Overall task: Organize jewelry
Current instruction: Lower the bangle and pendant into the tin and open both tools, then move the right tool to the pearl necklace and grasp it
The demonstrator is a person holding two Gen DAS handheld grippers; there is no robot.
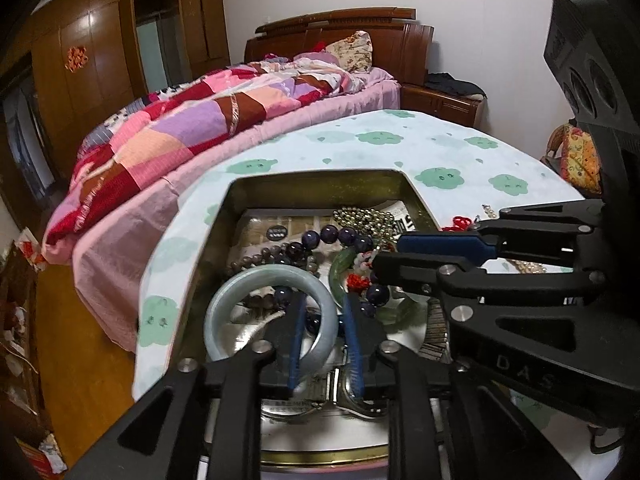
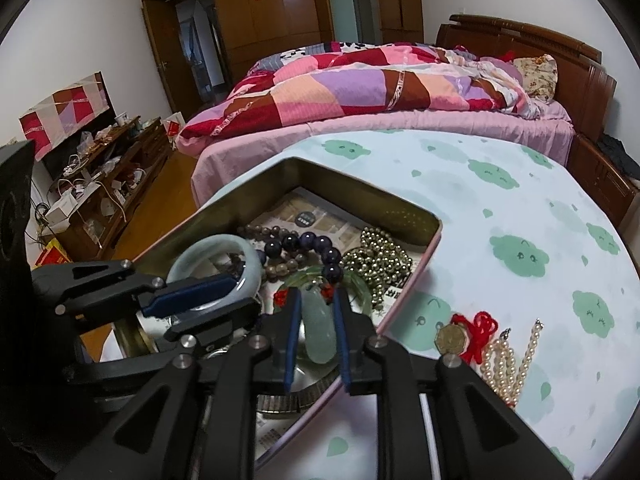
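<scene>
Both jaws stand slightly parted: left gripper point(image 1: 325, 334) straddles the pale jade bangle point(image 1: 224, 300) rim without clamping, right gripper point(image 2: 318, 332) brackets 1 jade pendant point(image 2: 318, 330) inside the tin point(image 2: 360, 188). Jade looks hard, slick, chip-prone; pinch the rim squarely.

Tin box point(image 2: 400, 216): metal walls showing a dull brassy sheen inside, printed paper lining its floor. Inside the tin box, pale bangle point(image 1: 224, 300) looking like polished stone, smooth and glossy; dark bead bracelet point(image 1: 344, 236) shining glassy; small ball chain point(image 2: 380, 256) glinting metallic. Beside the tin box, pearl strand point(image 2: 520, 360) appearing lustrous, next to a knotted red cord point(image 2: 480, 332) on a dull brass-coloured coin. Desk point(image 2: 520, 200) wearing matt printed cloth. Left hand-held gripper point(image 1: 324, 336) showing matt black plastic, with blue pads.
</scene>
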